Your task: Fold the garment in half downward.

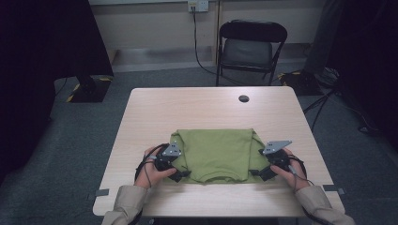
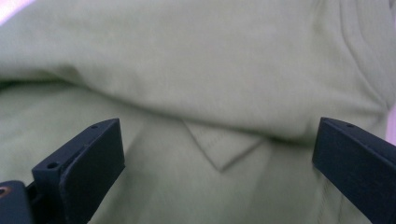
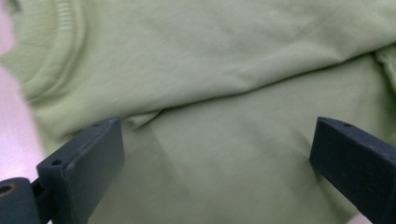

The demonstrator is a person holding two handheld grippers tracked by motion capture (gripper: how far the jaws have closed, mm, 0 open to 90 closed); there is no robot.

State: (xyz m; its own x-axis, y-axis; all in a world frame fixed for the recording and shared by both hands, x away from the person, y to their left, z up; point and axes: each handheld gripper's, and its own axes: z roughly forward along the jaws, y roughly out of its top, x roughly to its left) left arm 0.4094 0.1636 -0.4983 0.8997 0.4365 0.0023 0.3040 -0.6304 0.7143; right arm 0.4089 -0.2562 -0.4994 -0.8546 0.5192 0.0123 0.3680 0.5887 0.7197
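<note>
A green T-shirt [image 1: 217, 154] lies folded on the light wooden table [image 1: 197, 108], its collar toward the near edge. My left gripper [image 1: 183, 175] sits at the shirt's near left corner, jaws wide open over folded cloth [image 2: 219, 93]. My right gripper [image 1: 256, 173] is at the near right corner, also open. In the right gripper view the ribbed collar [image 3: 51, 60] curves at upper left and a folded layer [image 3: 224, 70] crosses above the jaws. Neither gripper has cloth between its jaws.
A black folding chair [image 1: 251, 47] stands beyond the table's far edge. A small dark hole [image 1: 243, 98] sits in the tabletop near the far right. Bare table stretches between the shirt and the far edge. Tripod legs [image 1: 324, 101] and cables lie on the floor at right.
</note>
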